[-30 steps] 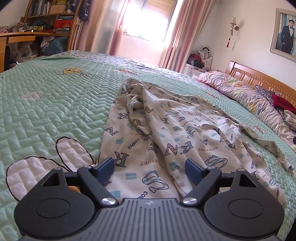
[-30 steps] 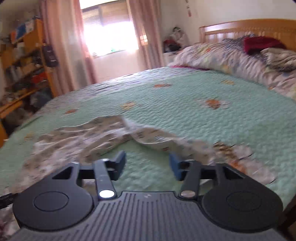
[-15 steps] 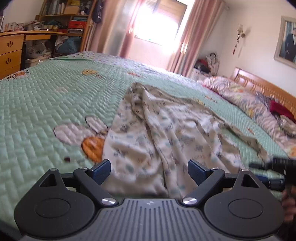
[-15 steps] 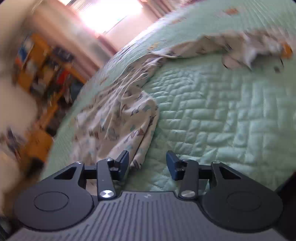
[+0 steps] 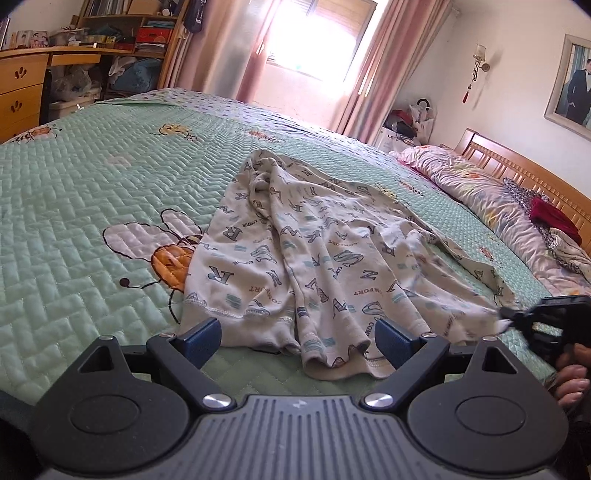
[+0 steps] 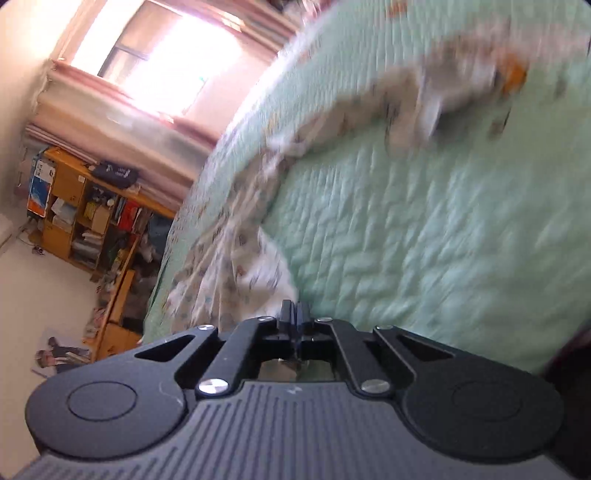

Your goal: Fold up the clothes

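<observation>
Both right claw point(image 6: 294, 314) jaws have just closed, pinching the garment point(image 5: 325, 258).

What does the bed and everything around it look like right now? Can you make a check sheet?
Surface: green quilt with cartoon bee pictures covers the bed.
Job's things: pale shirt with printed letters lies crumpled and unfolded, hem toward the near edge.
Clutter: pink duvet and a dark red cloth heaped by the headboard.
Grippers: left gripper open, hovering at the hem; right gripper has just closed on the shirt's right corner.
Cables: nothing seen.
Surroundings: bright window with pink curtains, packed shelves, wooden desk, framed picture.
</observation>
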`<state>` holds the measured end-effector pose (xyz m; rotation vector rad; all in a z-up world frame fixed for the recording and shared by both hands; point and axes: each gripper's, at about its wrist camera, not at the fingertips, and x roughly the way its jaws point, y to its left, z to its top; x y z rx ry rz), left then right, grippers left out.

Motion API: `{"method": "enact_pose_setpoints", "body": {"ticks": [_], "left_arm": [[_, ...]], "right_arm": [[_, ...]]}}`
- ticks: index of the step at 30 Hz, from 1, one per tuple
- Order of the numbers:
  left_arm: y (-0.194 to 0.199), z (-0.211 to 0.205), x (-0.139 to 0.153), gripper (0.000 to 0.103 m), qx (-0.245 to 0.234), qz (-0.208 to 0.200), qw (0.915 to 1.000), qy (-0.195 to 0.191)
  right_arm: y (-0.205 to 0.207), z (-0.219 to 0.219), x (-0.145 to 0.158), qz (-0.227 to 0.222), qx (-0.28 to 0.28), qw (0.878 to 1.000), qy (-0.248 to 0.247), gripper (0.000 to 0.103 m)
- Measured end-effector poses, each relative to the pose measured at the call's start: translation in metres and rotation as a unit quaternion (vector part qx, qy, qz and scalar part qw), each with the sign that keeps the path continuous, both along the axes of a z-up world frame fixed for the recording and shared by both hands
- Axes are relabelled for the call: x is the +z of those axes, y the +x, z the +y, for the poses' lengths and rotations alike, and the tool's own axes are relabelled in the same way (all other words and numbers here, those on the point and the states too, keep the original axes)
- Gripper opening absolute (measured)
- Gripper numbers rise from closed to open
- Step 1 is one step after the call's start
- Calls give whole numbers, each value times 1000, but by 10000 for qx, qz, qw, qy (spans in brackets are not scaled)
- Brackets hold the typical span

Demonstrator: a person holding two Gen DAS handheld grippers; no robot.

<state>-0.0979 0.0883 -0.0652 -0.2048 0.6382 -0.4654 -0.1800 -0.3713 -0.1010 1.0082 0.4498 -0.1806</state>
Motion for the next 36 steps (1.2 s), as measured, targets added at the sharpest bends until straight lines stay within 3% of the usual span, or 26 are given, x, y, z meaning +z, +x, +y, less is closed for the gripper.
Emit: {"method": "enact_pose_setpoints", "body": {"ticks": [3, 5, 8, 9, 13, 18, 20, 24, 29, 34, 35, 36], "left_arm": [[1, 0, 2, 92, 10, -16, 10000, -51], [2, -1, 1, 92, 3, 17, 9999, -106], [0, -4, 1, 92, -38, 32, 9999, -107], [-1, -4, 2, 92, -55, 19, 9999, -82], [-3, -1, 3, 92, -78, 120, 9997, -192], [1, 2, -4, 92, -233, 607, 9953, -720], [8, 5, -12, 92, -273, 952, 9891, -1092], [28, 13, -31, 92, -69, 1594, 9689, -1894], [47, 31, -38, 91, 390, 1770, 9527, -2438], [87, 45, -55, 91, 989, 2305, 9122, -3241], [95, 43, -52, 89, 1032, 2291, 9132, -3208], [103, 40, -47, 66, 1057, 2179, 9213, -3041]], "right_arm": [[-20, -17, 20, 175, -169, 9985, -483, 1], [-30, -21, 20, 360, -272, 9976, -520, 5], [-38, -9, 16, 293, -293, 9975, -580, 7], [-39, -1, 17, 187, -225, 9971, -698, 8], [-27, 31, 19, -155, 305, 9967, -732, 28], [-7, 65, 18, -195, 902, 9930, -739, 29], [-5, 72, 17, -117, 985, 9915, -838, 30], [-9, 72, 13, -50, 930, 9932, -692, 30], [-14, 68, 15, -57, 878, 9931, -779, 37], [-9, 68, 7, 91, 870, 9943, -605, 40], [-9, 68, 6, 117, 873, 9944, -582, 40], [-8, 69, 5, 144, 876, 9945, -558, 40]]}}
